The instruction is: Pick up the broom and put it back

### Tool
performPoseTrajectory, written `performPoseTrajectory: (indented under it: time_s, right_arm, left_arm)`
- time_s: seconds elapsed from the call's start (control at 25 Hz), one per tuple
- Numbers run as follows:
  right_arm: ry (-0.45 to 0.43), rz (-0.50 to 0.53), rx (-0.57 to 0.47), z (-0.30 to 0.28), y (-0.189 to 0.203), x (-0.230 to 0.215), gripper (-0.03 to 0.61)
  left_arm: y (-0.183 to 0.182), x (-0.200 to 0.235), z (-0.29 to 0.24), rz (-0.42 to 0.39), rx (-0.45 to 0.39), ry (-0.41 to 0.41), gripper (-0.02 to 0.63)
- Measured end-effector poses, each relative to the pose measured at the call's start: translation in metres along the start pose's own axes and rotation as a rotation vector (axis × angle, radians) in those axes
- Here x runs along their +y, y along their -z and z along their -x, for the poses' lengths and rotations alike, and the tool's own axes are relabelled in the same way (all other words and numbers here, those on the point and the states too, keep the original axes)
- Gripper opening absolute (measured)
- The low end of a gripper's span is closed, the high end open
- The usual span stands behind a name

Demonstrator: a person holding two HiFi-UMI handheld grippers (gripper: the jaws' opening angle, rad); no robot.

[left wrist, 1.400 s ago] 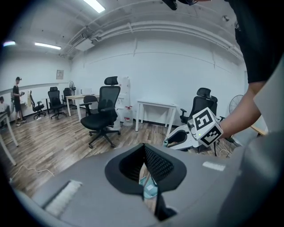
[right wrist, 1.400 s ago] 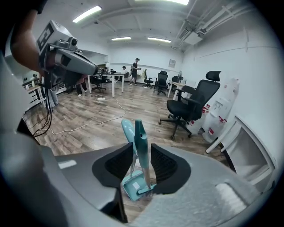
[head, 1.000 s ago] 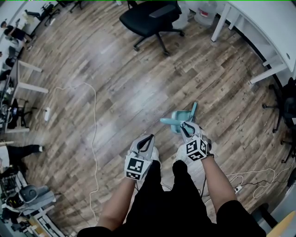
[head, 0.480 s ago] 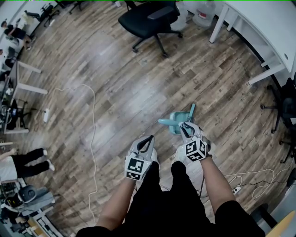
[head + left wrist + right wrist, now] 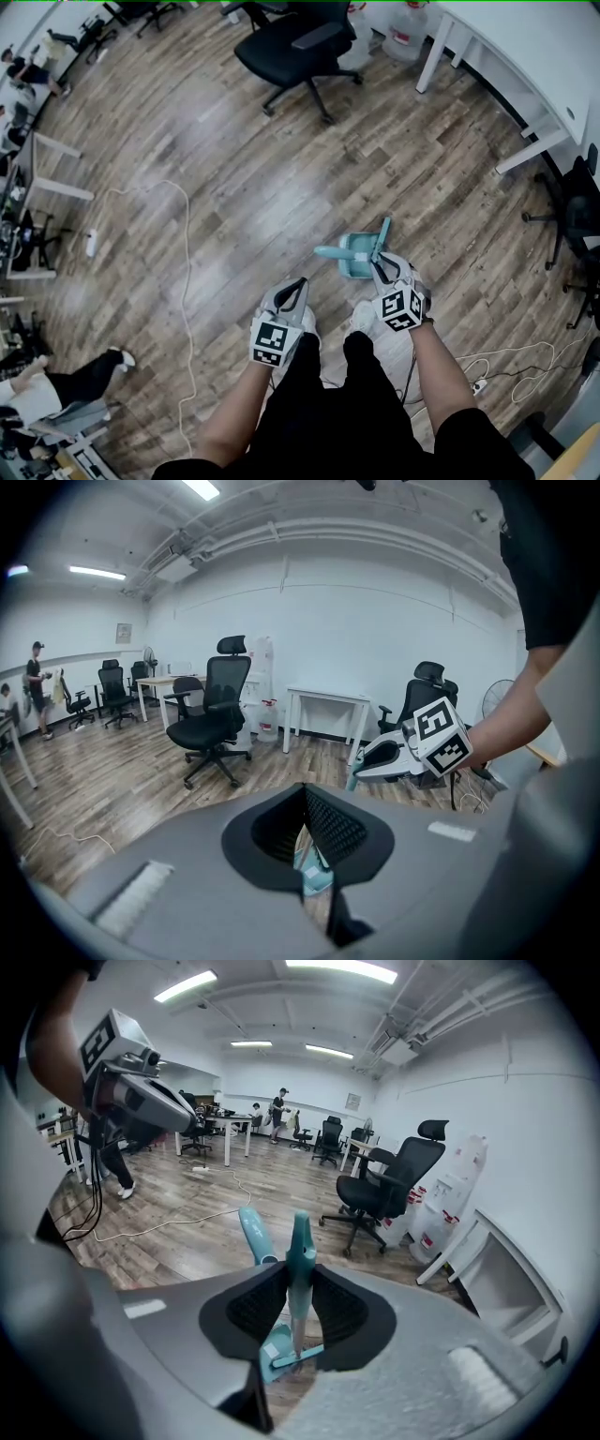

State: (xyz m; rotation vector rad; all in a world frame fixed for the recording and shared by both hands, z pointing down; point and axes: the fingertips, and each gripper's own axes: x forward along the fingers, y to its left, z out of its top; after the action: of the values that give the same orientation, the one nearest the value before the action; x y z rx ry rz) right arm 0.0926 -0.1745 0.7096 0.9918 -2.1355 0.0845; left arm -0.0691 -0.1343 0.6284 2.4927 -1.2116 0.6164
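My right gripper [image 5: 379,269] is shut on the thin teal broom handle [image 5: 383,233], which stands upright between its pads [image 5: 300,1258]. Under it the broom's head sits in a teal dustpan [image 5: 354,260], and the dustpan's own handle [image 5: 254,1233] sticks out to the left. I cannot tell whether the set touches the wooden floor. My left gripper [image 5: 299,284] is level beside the right one, shut with nothing in it. Through the slit below its tips the left gripper view shows a bit of the dustpan [image 5: 315,875], and the right gripper [image 5: 377,757] at the right.
A black office chair [image 5: 298,41] stands ahead, with water jugs [image 5: 405,24] and a white desk [image 5: 531,58] at the far right. A white cable [image 5: 185,262] runs along the floor on the left. More cables [image 5: 492,364] lie at my right. A person [image 5: 58,395] is at lower left.
The right gripper has shifted slightly with the broom and dustpan. The left gripper stays put. The person at lower left has walked further down the picture.
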Motion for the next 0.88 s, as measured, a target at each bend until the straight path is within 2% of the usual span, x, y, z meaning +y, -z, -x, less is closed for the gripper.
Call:
performPoseTrajectory:
  time_s: [0.4,0.88]
  right_arm:
    - [0.062,-0.065,-0.059,0.046,-0.019,-0.025,0.089]
    - [0.176,-0.128,-0.199,0.132,-0.077,-0.055,0.089]
  left_arm:
    - [-0.016,-0.009,-0.004,-0.028,-0.022,0.032,0.017]
    - [-0.063,0.003,-0.003,-0.048,-0.114,0.028,0.017]
